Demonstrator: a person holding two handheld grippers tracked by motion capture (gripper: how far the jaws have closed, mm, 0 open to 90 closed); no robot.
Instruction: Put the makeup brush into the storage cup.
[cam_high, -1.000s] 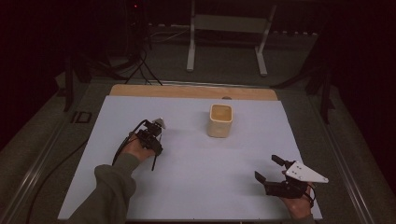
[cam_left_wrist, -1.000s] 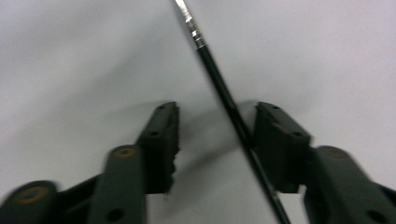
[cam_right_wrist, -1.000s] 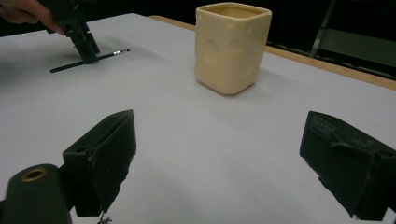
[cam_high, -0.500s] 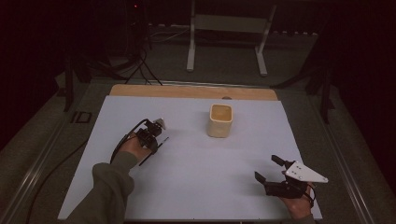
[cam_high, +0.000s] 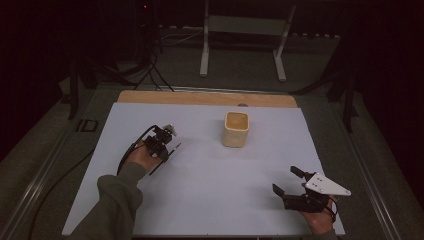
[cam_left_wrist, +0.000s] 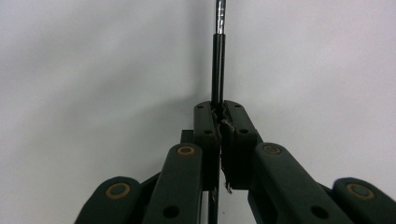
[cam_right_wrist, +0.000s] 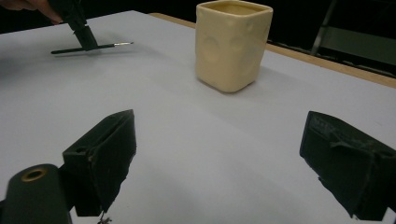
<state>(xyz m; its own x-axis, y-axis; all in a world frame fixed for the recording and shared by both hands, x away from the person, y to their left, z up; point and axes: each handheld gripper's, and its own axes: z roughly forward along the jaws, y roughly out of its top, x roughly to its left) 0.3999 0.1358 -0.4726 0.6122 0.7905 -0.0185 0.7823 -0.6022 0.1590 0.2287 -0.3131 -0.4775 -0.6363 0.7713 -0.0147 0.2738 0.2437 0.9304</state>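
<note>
**Pen pinched in the left claw, low over the white sheet**

Pen (cam_left_wrist: 218, 56) was a thin, dark rod with a slim silvery tip, lying almost level just above the white table sheet (cam_high: 210, 190). In the left gripper view its shaft ran straight out from between the pressed-together jaws of the left gripper (cam_left_wrist: 218, 112), which had just closed on it, the pads clamped on the black barrel and the metal end pointing away from the claw. In the right gripper view the same pen (cam_right_wrist: 91, 47) stuck out to either side of the jaws.

From the high view the left gripper (cam_high: 161, 145) pointed down and forward, the left hand (cam_high: 142, 156) curled round its body, cable looping beside the wrist, and the sleeved forearm (cam_high: 112, 205) trailed back behind it.

Ahead and to the right of that claw, well apart, stood a cream square-sided cup (cam_high: 235, 129), upright, its walls dimpled.

Farther off, the right gripper (cam_high: 290, 181) rested low over the sheet with jaws spread wide and nothing between them, its grey plate on top.
</note>
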